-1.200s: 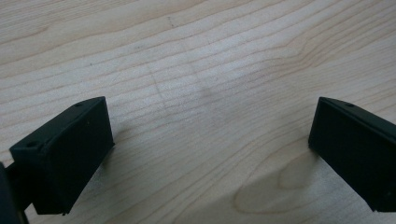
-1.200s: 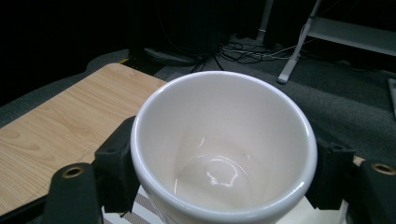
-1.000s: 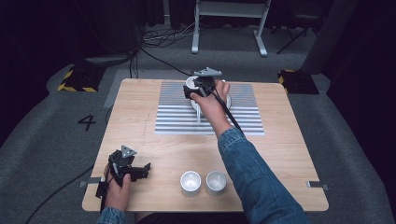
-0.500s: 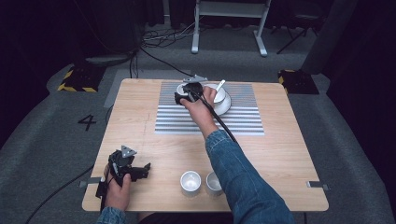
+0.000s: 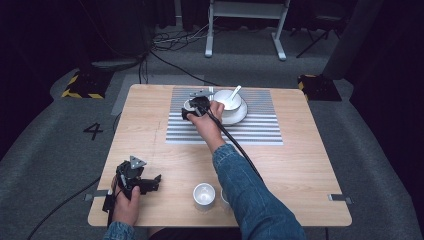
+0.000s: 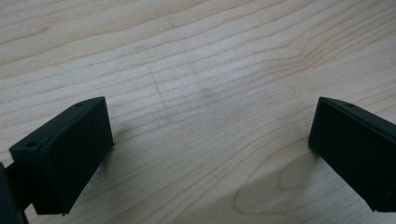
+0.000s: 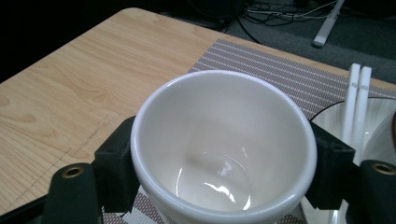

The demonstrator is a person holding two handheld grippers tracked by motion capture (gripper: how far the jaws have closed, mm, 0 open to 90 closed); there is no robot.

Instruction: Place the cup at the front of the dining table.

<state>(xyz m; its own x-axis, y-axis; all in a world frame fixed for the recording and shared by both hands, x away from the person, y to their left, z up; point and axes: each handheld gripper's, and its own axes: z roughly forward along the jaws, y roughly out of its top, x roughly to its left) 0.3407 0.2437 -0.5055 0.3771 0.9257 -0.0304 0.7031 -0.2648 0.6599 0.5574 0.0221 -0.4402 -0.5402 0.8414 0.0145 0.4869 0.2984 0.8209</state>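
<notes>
Cup (image 7: 223, 154) upright, mouth up, seemingly level.

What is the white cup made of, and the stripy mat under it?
The cup looks like glazed ceramic or porcelain: smooth, glossy white, with bright glints inside. The mat seems woven, maybe vinyl or fabric: fine grey and white ribs, matte, no shine. The table looks like pale wood, with visible grain.

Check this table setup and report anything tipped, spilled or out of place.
Nothing stands out. The white cup sits upright and empty in the right gripper over the striped mat; the spoon rests in the bowl on its plate, with no spills.
</notes>
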